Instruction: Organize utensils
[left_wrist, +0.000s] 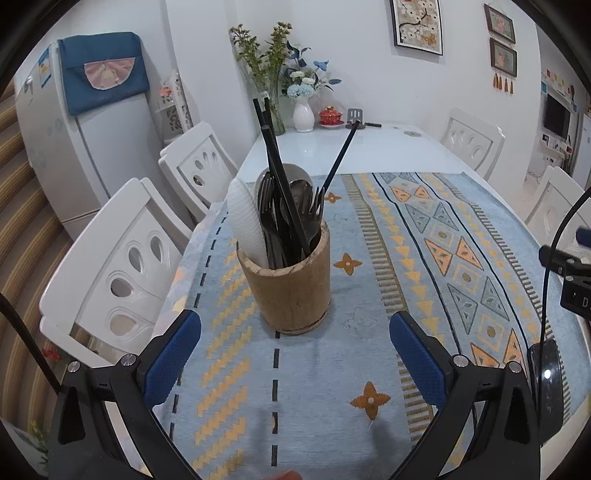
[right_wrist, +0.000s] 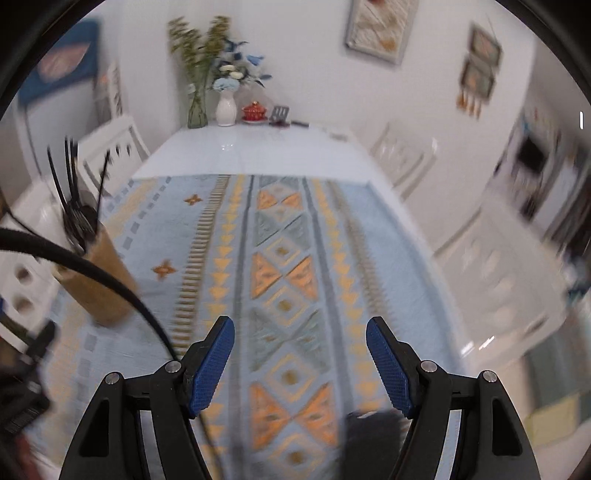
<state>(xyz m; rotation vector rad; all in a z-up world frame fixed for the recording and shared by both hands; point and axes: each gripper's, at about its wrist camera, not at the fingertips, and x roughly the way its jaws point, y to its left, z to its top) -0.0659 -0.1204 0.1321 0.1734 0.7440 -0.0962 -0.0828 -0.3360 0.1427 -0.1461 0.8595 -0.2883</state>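
A bamboo utensil holder (left_wrist: 290, 288) stands upright on the patterned blue cloth (left_wrist: 369, 332). Inside it are dark forks (left_wrist: 271, 206), black chopsticks (left_wrist: 277, 166), a spoon and a white rice paddle (left_wrist: 245, 221). One chopstick (left_wrist: 338, 158) leans out to the right. My left gripper (left_wrist: 295, 354) hovers just in front of the holder, open, nothing between its blue pads. In the blurred right wrist view the holder (right_wrist: 94, 277) is at the far left. My right gripper (right_wrist: 300, 354) is open over bare cloth, holding nothing.
White chairs (left_wrist: 122, 266) line the left side and others (left_wrist: 472, 140) the right. At the table's far end stand a glass vase (left_wrist: 275, 110), a white vase (left_wrist: 303, 116) and a red lidded cup (left_wrist: 330, 115). A black cable (right_wrist: 92, 269) crosses the right wrist view.
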